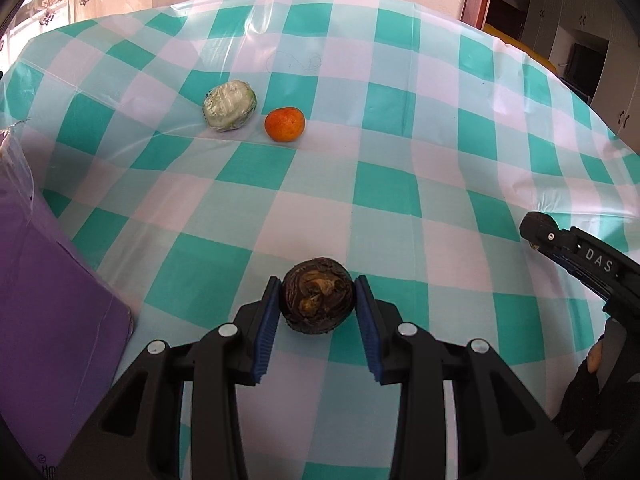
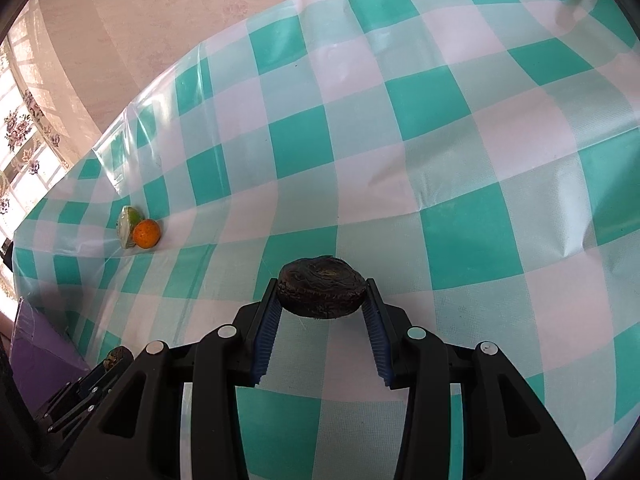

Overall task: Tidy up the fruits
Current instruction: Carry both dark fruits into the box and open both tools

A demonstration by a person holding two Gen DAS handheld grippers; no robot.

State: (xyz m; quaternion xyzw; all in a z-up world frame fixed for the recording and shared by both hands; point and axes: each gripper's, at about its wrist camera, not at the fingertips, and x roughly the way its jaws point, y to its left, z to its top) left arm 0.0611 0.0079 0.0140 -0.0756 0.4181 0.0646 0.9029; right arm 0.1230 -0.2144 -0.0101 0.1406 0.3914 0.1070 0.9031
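In the left wrist view, my left gripper (image 1: 319, 295) is shut on a dark brown, wrinkled round fruit (image 1: 317, 304), with the blue pads pressing both its sides. In the right wrist view, my right gripper (image 2: 322, 297) is shut on a second dark, flattish wrinkled fruit (image 2: 322, 292) over the checked cloth. Farther back, a tangerine (image 1: 285, 124) lies beside a pale green fruit in clear wrap (image 1: 229, 106). The tangerine (image 2: 146, 233) and the wrapped fruit (image 2: 128, 220) also appear at the left of the right wrist view. The left gripper's fruit (image 2: 118, 357) peeks in at lower left there.
A teal-and-white checked plastic cloth (image 1: 400, 184) covers the table. A purple box in plastic (image 1: 52, 320) stands at the left edge. The right gripper's black body (image 1: 592, 264) and a gloved hand (image 1: 584, 396) are at the right. A pink wall and a curtained window lie beyond.
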